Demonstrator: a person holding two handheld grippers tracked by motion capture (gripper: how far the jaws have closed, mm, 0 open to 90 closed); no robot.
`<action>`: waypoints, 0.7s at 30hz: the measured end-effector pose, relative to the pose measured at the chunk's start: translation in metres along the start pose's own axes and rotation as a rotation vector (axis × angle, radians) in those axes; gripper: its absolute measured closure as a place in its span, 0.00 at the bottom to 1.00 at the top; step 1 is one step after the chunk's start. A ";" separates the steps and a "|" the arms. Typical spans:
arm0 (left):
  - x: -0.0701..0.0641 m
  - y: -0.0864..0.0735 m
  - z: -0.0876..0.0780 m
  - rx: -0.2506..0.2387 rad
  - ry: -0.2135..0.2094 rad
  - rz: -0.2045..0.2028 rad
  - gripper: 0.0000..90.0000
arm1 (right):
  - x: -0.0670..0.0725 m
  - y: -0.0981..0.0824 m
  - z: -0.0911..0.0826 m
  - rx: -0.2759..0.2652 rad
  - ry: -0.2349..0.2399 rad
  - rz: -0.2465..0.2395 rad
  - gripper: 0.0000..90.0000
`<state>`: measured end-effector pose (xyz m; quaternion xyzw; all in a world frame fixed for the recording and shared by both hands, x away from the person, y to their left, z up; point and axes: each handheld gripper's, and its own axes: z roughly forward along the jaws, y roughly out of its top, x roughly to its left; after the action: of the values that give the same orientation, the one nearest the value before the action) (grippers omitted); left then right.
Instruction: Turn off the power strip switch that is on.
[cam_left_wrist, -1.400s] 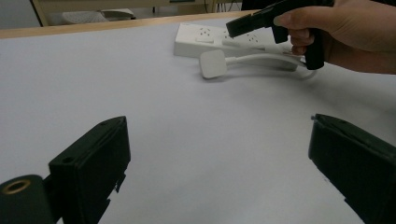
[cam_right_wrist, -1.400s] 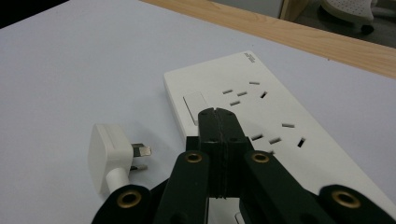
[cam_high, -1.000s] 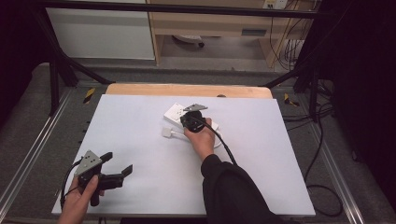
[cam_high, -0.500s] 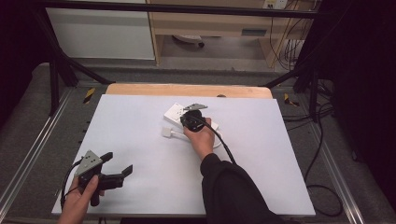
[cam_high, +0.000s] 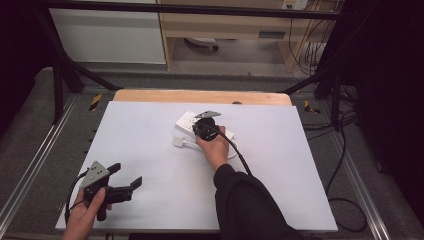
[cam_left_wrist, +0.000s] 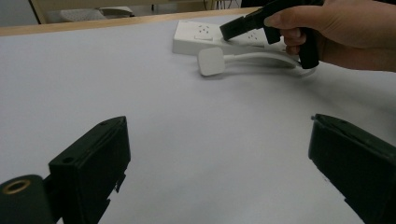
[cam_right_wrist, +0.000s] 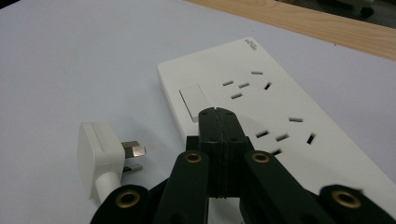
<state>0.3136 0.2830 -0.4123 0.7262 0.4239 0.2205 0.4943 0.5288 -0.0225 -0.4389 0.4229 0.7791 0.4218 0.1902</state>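
A white power strip (cam_right_wrist: 261, 102) (cam_high: 187, 119) (cam_left_wrist: 198, 36) lies on the table past its middle, sockets and a rocker switch (cam_right_wrist: 192, 102) facing up. Its white plug (cam_right_wrist: 100, 156) (cam_left_wrist: 210, 60) (cam_high: 179, 141) lies loose on the table beside it, prongs bare, with the white cable (cam_left_wrist: 261, 57) curling back under the hand. My right gripper (cam_right_wrist: 218, 116) (cam_high: 200, 122) hovers just over the strip near the switch, jaws pressed together with nothing between them. My left gripper (cam_left_wrist: 219, 158) (cam_high: 126, 176) rests near the table's front left corner, jaws wide apart and empty.
The white table top (cam_high: 150, 150) has a wooden strip (cam_high: 200, 96) along its far edge. Black frame posts (cam_high: 60, 75) and cables (cam_high: 340, 150) flank the table. A black cable (cam_high: 240, 160) trails from the right gripper along the dark sleeve.
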 end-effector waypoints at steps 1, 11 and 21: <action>0.000 0.000 0.000 0.000 0.000 0.000 0.06 | 0.000 0.000 0.000 0.000 0.000 0.000 1.00; 0.000 0.000 0.000 0.002 0.000 0.003 0.06 | 0.000 0.001 0.001 0.005 -0.003 0.002 1.00; 0.000 0.000 0.000 0.003 0.004 0.010 0.06 | 0.000 0.002 0.001 0.009 -0.005 0.010 1.00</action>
<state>0.3138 0.2829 -0.4123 0.7286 0.4216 0.2237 0.4912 0.5308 -0.0216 -0.4380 0.4286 0.7784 0.4183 0.1881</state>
